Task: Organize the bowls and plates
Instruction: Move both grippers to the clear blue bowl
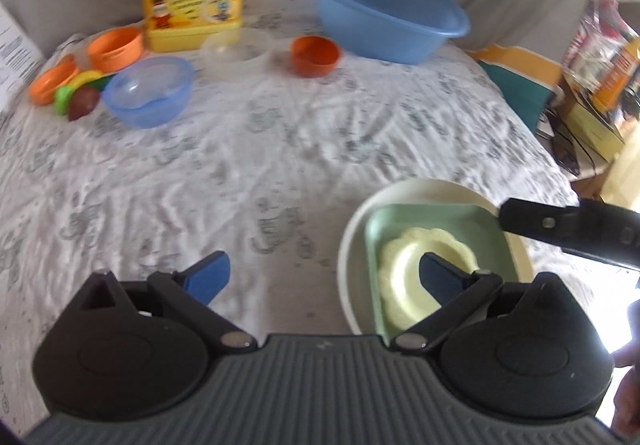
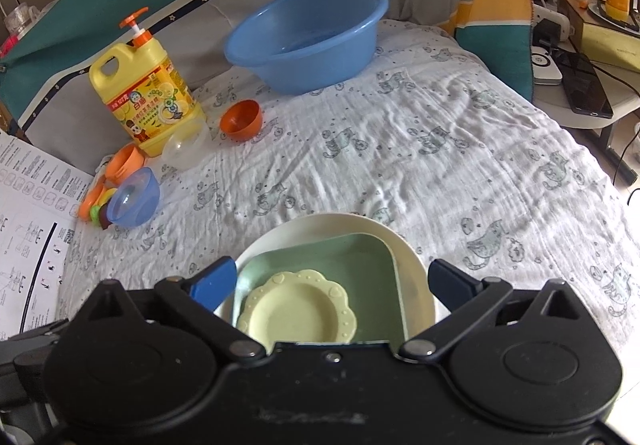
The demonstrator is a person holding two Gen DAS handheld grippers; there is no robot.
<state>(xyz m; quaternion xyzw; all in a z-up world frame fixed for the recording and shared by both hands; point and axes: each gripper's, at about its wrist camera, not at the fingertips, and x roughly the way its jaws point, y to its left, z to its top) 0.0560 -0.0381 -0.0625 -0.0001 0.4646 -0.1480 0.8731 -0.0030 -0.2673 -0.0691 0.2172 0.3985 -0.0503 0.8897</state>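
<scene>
A stack sits near me on the cloth: a cream round plate [image 2: 416, 269], a green square plate [image 2: 360, 265] on it, and a small yellow scalloped dish [image 2: 298, 309] on top. It also shows in the left wrist view [image 1: 404, 277]. My right gripper [image 2: 332, 279] is open just above the stack, jaws either side of it. My left gripper [image 1: 324, 273] is open and empty, left of the stack. At the far left lie a small blue bowl [image 1: 148, 91], a clear bowl [image 1: 236, 49], a dark orange bowl [image 1: 316, 55] and orange bowls [image 1: 116, 47].
A large blue basin [image 2: 308, 33] stands at the back. A yellow detergent jug [image 2: 148, 101] stands back left beside small toy pieces [image 1: 80, 97]. A printed sheet [image 2: 32, 225] lies at the left edge. A side table with bottles and a phone [image 2: 580, 81] is on the right.
</scene>
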